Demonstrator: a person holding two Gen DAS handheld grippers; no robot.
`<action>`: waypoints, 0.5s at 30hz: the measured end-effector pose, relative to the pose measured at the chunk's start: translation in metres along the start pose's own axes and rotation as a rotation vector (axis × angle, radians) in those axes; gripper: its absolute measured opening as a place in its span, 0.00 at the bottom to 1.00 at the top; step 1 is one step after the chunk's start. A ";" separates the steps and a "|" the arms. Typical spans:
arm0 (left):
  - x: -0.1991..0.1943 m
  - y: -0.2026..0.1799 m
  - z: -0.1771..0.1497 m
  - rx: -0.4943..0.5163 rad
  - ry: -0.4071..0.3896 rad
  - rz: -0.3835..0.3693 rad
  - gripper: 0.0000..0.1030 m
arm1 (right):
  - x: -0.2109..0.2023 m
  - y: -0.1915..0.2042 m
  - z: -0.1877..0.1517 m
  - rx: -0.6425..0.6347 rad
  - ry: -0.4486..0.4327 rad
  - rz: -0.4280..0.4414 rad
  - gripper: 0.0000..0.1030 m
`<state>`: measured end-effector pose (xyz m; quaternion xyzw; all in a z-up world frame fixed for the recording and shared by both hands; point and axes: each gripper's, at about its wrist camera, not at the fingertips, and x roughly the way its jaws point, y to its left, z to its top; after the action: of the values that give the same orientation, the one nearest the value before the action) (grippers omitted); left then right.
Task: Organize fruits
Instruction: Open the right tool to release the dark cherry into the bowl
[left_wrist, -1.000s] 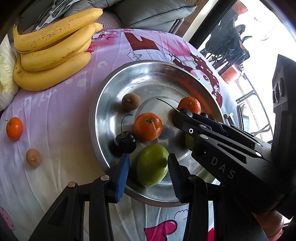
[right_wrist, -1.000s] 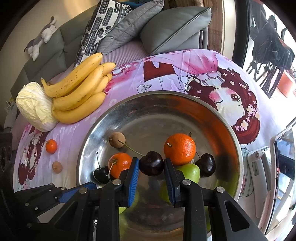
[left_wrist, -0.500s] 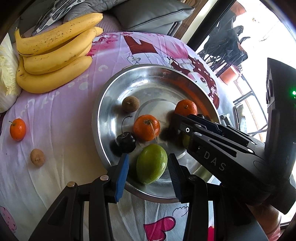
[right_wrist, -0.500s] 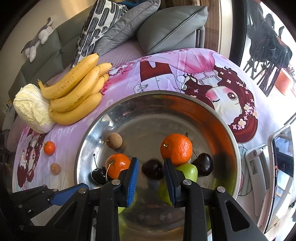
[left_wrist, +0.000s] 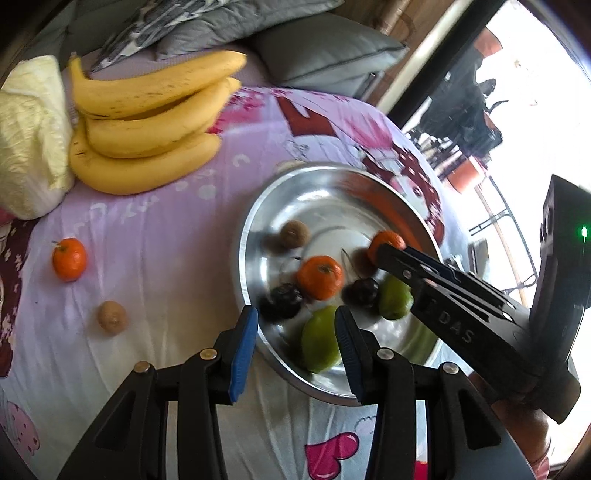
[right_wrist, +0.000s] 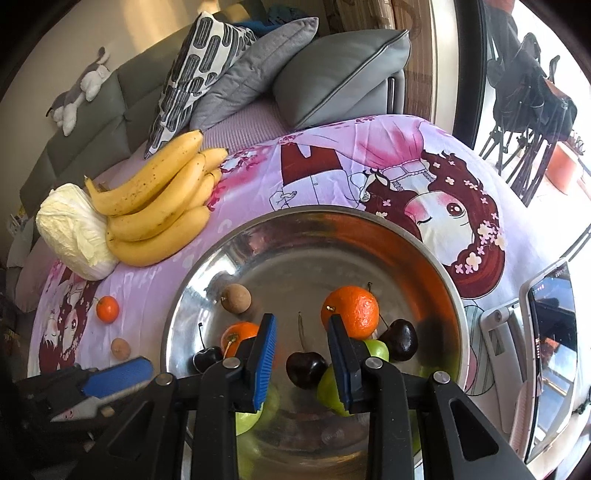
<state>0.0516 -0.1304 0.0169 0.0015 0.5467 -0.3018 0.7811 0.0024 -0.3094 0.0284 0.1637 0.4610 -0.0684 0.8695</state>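
A steel plate (right_wrist: 436, 273) (left_wrist: 243, 236) on a pink cloth holds two oranges, three dark cherries, green fruits and a brown longan (right_wrist: 236, 298). My right gripper (right_wrist: 301, 354) is open above the plate; a cherry (right_wrist: 306, 369) lies on the plate below and between its fingers. My left gripper (left_wrist: 293, 350) is open and empty over the plate's near-left rim, with a green fruit (left_wrist: 319, 345) beside its right finger. A small orange (left_wrist: 69, 258) and a longan (left_wrist: 112, 316) lie on the cloth left of the plate.
A bunch of bananas (left_wrist: 147, 122) and a cabbage (left_wrist: 29, 136) lie at the far left. Cushions and a sofa stand behind. A phone on a stand (right_wrist: 546, 354) is right of the plate. The table edge falls off at the right.
My right gripper opened and let the cherry go onto the plate. My left gripper pulled back and swung left, away from the green fruit.
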 end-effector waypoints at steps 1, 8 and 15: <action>-0.002 0.005 0.001 -0.018 -0.010 0.006 0.43 | 0.000 0.000 0.000 -0.003 0.003 -0.001 0.31; -0.005 0.039 0.004 -0.140 -0.060 0.103 0.43 | 0.001 0.011 -0.003 -0.056 0.019 0.003 0.31; 0.005 0.053 0.002 -0.176 -0.039 0.161 0.48 | -0.003 0.014 -0.003 -0.073 0.018 -0.021 0.31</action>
<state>0.0797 -0.0905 -0.0041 -0.0288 0.5537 -0.1890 0.8105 0.0022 -0.2957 0.0321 0.1276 0.4729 -0.0589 0.8699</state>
